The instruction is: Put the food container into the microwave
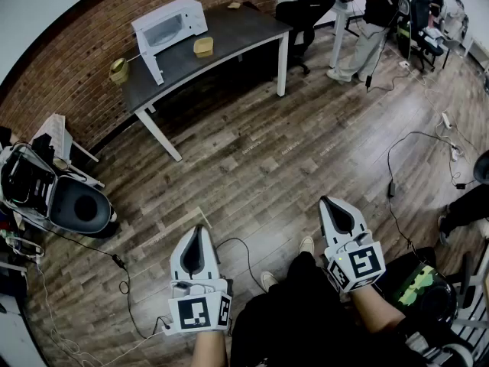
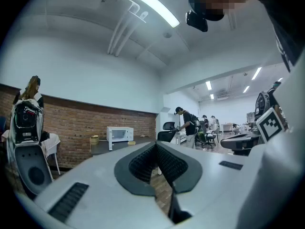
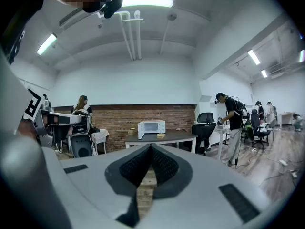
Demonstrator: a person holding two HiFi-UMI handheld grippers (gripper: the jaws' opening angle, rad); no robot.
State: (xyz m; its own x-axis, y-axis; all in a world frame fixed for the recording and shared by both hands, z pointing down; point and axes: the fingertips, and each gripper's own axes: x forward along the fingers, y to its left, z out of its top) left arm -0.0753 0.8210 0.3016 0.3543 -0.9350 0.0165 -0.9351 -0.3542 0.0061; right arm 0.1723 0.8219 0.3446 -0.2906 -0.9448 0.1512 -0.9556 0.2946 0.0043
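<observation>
Grey table (image 1: 237, 29), one microwave (image 1: 170, 23), one food container (image 1: 203, 47)

even indoor light, cool and rather dim in all three views. source overhead: ceiling strip lights (image 3: 145, 2), long tube above me, more in far room. tube (image 2: 151, 5) blown out to white in left gripper view (mild glare round it). head view darkest; floor (image 1: 267, 167) muted, soft shadow under table (image 1: 237, 29). strong fisheye: brick wall (image 1: 69, 75) bows, black vignette at corners. my left gripper (image 2: 155, 146) and right gripper (image 3: 151, 147) close to lens, soft, out of focus; far room sharper.
</observation>
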